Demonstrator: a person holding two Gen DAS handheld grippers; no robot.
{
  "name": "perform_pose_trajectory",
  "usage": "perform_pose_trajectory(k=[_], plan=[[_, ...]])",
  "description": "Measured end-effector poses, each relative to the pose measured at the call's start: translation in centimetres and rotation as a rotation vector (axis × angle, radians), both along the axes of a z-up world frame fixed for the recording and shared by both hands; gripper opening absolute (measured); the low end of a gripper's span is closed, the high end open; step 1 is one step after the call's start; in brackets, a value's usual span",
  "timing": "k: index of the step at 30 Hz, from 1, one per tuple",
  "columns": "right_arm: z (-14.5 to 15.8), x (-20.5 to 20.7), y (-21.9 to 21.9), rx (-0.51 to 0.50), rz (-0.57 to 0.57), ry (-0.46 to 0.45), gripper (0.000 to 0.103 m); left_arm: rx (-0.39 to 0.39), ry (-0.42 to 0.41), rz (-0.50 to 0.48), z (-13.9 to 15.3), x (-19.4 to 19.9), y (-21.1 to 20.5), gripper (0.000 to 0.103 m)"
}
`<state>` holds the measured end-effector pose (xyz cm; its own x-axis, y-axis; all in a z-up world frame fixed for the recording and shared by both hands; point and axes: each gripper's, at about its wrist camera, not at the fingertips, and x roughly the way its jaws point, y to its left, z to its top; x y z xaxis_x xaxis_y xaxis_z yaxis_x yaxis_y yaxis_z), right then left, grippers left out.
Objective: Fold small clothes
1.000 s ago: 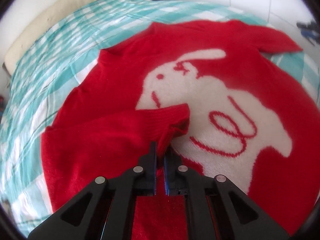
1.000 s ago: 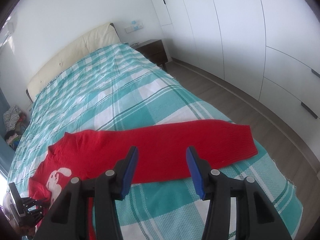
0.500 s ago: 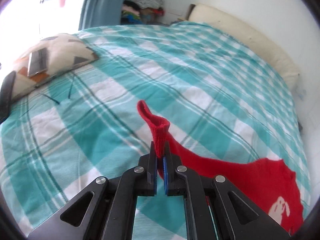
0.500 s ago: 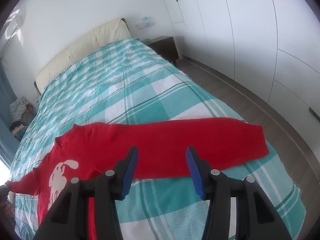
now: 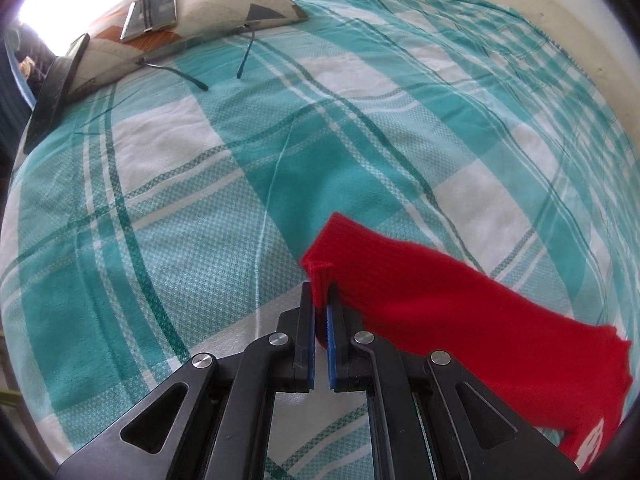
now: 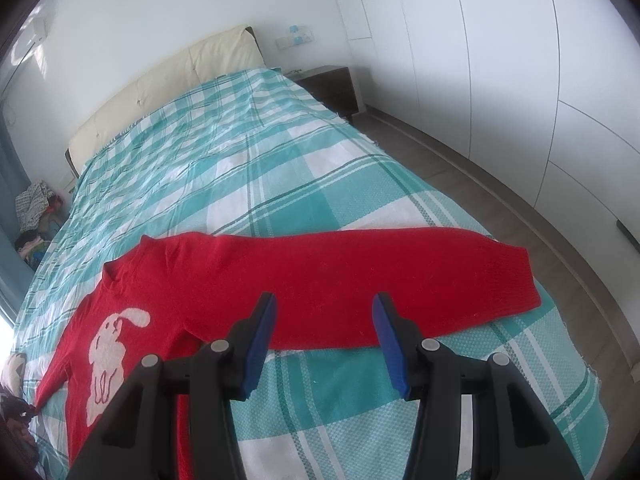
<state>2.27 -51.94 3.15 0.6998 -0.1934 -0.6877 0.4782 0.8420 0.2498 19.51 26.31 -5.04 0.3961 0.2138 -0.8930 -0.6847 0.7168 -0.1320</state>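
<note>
Currently the left tongs [image 5: 320, 300] clamp the sweater [image 6: 320, 280] cuff; its sleeve trails rightward across the bed [image 6: 340, 184]. Keep it taut and flat. Right tongs [image 6: 324, 320] hover apart above the other sleeve.

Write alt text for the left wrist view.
The left gripper, shut, pinches the cuff of a red sweater sleeve over a teal plaid bedspread. A patterned pillow lies at the far left.

Two low views sharing red sweater [image 5: 460, 312]
</note>
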Motion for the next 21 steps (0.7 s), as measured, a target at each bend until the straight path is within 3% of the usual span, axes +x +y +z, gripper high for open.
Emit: perform_pose_trajectory(k=[17,21], plan=[[0.1,-0.4,-0.3,-0.012,-0.032,0.003,0.050,-0.004,0.035,-0.008,-1.1,0.5,0.1,0.003],[0.0,-0.5,-0.5,-0.006,-0.041,0.002,0.050,-0.004,0.036,-0.001,-1.1,0.4,0.2,0.008]])
